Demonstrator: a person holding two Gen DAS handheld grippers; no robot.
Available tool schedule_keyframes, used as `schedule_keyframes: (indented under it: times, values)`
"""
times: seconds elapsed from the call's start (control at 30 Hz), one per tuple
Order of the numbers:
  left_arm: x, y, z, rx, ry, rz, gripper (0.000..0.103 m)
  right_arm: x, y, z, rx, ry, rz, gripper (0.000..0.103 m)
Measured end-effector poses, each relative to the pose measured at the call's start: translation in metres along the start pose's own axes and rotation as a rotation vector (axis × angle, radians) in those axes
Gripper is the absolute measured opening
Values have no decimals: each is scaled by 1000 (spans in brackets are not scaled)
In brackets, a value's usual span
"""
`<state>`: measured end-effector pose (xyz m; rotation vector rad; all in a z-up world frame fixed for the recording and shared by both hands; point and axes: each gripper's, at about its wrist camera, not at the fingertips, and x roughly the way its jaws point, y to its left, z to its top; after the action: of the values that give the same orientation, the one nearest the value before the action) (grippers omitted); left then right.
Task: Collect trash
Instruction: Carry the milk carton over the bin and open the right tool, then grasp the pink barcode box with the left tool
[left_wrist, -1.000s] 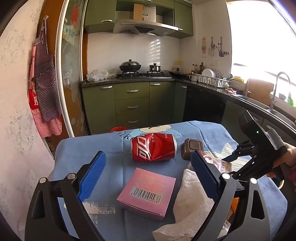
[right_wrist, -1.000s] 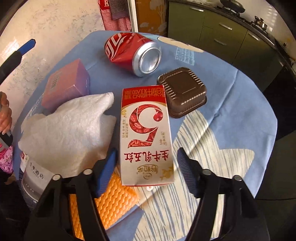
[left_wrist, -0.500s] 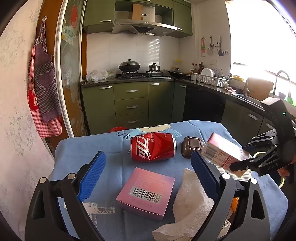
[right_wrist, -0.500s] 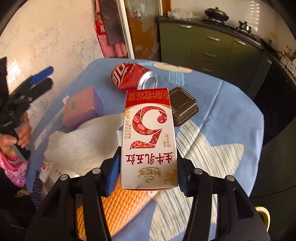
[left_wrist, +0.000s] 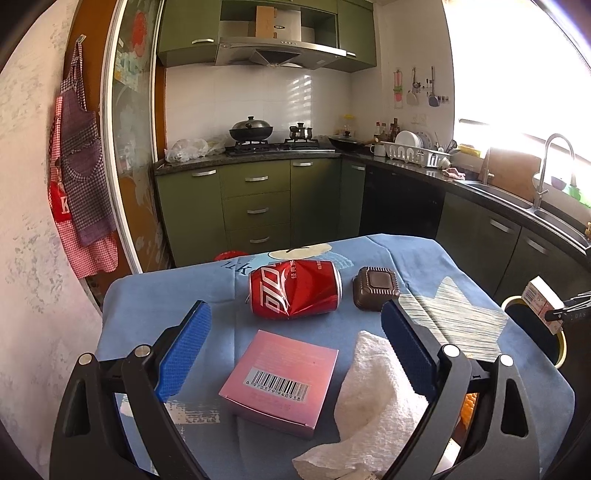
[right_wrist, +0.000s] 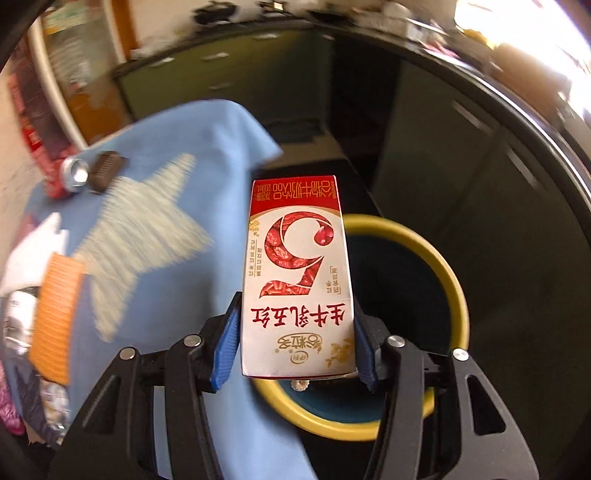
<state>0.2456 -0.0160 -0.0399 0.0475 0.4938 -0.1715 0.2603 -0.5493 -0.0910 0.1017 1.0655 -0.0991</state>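
Observation:
My right gripper (right_wrist: 293, 347) is shut on a red-and-white milk carton (right_wrist: 297, 277), its blue pads pressing both sides. The carton hangs over a yellow-rimmed bin (right_wrist: 448, 273) beside the table. In the left wrist view the same carton (left_wrist: 541, 301) shows at the far right above the bin (left_wrist: 557, 347). My left gripper (left_wrist: 295, 341) stands open above a pink box (left_wrist: 280, 376), with nothing between its fingers. A crushed red can (left_wrist: 295, 288), a brown plastic lid (left_wrist: 375, 288) and a white paper towel (left_wrist: 376, 395) lie on the blue tablecloth (left_wrist: 166, 299).
An orange ribbed piece (right_wrist: 55, 314) and a foil wrapper (right_wrist: 18, 310) lie near the table's front edge. Green kitchen cabinets (left_wrist: 255, 206) stand behind the table, a counter with a sink (left_wrist: 517, 199) at right, aprons (left_wrist: 81, 177) on the left wall.
My right gripper closed on the milk carton, lifted it off the table and swung it sideways out over the yellow-rimmed bin. The left gripper has stayed where it was.

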Motion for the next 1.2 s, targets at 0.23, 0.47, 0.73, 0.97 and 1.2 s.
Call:
schedule_keyframes:
  times: [0.23, 0.47, 0.73, 0.97, 1.2]
  values:
    - [7, -3, -2, 11, 18, -1, 92, 10, -43, -10, 166, -68, -119, 56]
    - [11, 0, -2, 6, 29, 8, 93, -18, -15, -21, 127, -141, -58, 60]
    - [26, 8, -4, -19, 77, 16, 94, -23, 19, -29, 63, -158, 16, 61]
    - [47, 27, -8, -55, 170, 14, 94, -15, 26, -33, 56, -139, 48, 62]
    - [67, 31, -22, -31, 258, -49, 94, -10, 22, -37, 57, -132, 74, 62]
